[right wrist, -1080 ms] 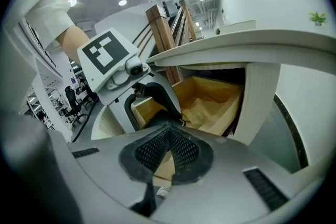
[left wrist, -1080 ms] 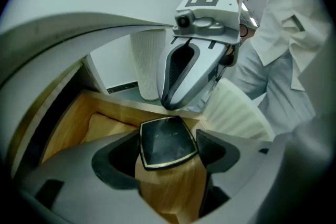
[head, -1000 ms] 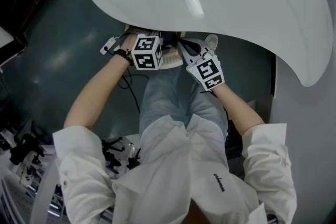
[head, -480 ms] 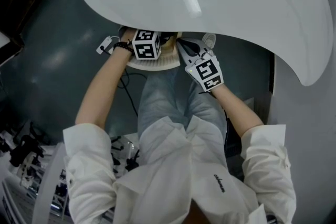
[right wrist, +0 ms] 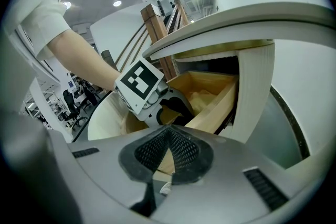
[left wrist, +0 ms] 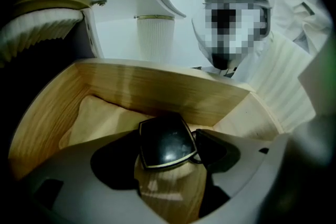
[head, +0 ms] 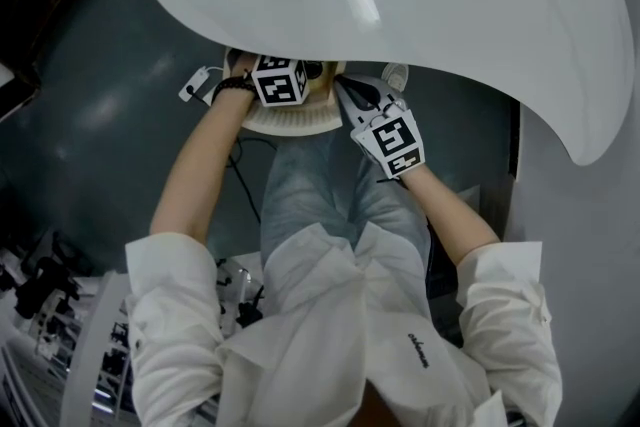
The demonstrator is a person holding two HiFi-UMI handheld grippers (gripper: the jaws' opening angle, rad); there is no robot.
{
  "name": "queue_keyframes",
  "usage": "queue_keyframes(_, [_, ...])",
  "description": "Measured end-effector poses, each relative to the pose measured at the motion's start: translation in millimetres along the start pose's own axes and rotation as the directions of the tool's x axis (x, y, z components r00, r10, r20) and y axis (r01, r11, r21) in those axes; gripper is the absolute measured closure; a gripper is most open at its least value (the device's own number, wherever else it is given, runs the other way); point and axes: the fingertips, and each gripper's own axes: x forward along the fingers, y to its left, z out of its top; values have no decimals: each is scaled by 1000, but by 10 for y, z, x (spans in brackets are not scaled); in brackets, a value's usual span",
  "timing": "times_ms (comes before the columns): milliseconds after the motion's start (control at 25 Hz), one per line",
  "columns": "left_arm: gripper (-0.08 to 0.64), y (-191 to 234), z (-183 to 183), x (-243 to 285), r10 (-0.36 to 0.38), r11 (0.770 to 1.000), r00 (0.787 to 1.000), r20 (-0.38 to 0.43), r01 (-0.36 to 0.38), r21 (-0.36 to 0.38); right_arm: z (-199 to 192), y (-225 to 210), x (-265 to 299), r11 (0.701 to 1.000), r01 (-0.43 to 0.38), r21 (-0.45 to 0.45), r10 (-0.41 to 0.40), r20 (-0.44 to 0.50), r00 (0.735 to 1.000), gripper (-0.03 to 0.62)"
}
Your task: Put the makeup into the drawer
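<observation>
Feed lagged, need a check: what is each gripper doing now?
Left tongs: closed on the black compact, over the drawer.
Right tongs: closed, empty.

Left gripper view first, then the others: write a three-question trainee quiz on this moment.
1. True or false: the left hand-held gripper grips a glossy black square makeup compact inside the pale wooden drawer.
2. Pick one: the jaws of the right hand-held gripper are A) together and empty, B) on the compact, C) wide apart.
3. Short answer: what overhangs the drawer in the head view?

Key: 1 true; 2 A; 3 the white curved tabletop.
</observation>
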Motion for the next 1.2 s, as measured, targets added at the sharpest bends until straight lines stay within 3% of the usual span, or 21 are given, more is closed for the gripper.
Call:
queue_keyframes(160, [209, -15, -7, 23, 4, 1000, 1000, -15, -4, 12, 18, 18, -32, 1000, -2, 2, 2, 7, 1000, 575])
queue_keyframes(360, [210, -157, 150, -199, 30, 993, 999, 21, -33, 112, 242, 94, -195, 1000, 1, 2, -1, 48, 999, 575])
queue_keyframes(400, [228, -188, 211, -281, 55, 987, 998, 40, -60, 149, 299, 107, -251, 1000, 3, 2, -3, 64, 998, 575])
queue_keyframes(560, [420, -343, 493, -741, 147, 954, 981, 126, -175, 244, 601, 157, -572, 1000, 29, 9, -30, 150, 988, 575])
queue_keyframes(640, [496, -429, 665, -1044, 161, 955, 970, 184, -200, 219, 819, 176, -787, 999, 48, 14, -50, 186, 981, 575])
queue_keyframes(760, [531, -498, 925, -1563, 209, 964, 937, 281, -246, 103, 1196, 236, -1120, 997, 83, 6, -82, 229, 970, 575])
queue_keyframes(840, [534, -530, 1117, -2009, 288, 955, 887, 360, -295, -35, 1440, 360, -1360, 995, 99, 1, -95, 268, 959, 575])
queue_keyframes(880, [534, -548, 1217, -2256, 337, 941, 851, 402, -313, -127, 1558, 431, -1494, 994, 110, 4, -107, 289, 951, 575])
queue_keyframes(960, [535, -552, 1411, -2743, 453, 888, 761, 464, -339, -311, 1791, 525, -1787, 989, 144, 21, -143, 334, 932, 575])
queue_keyframes(1040, [534, -475, 1606, -3205, 577, 810, 649, 497, -374, -452, 2020, 521, -2079, 982, 187, 34, -185, 386, 904, 575])
queue_keyframes(1120, [535, -347, 1813, -3665, 684, 725, 510, 521, -398, -562, 2258, 454, -2356, 971, 236, 40, -229, 445, 866, 575])
queue_keyframes(1200, [535, -284, 2000, -4102, 758, 649, 389, 523, -378, -660, 2465, 408, -2644, 958, 282, 54, -270, 500, 822, 575])
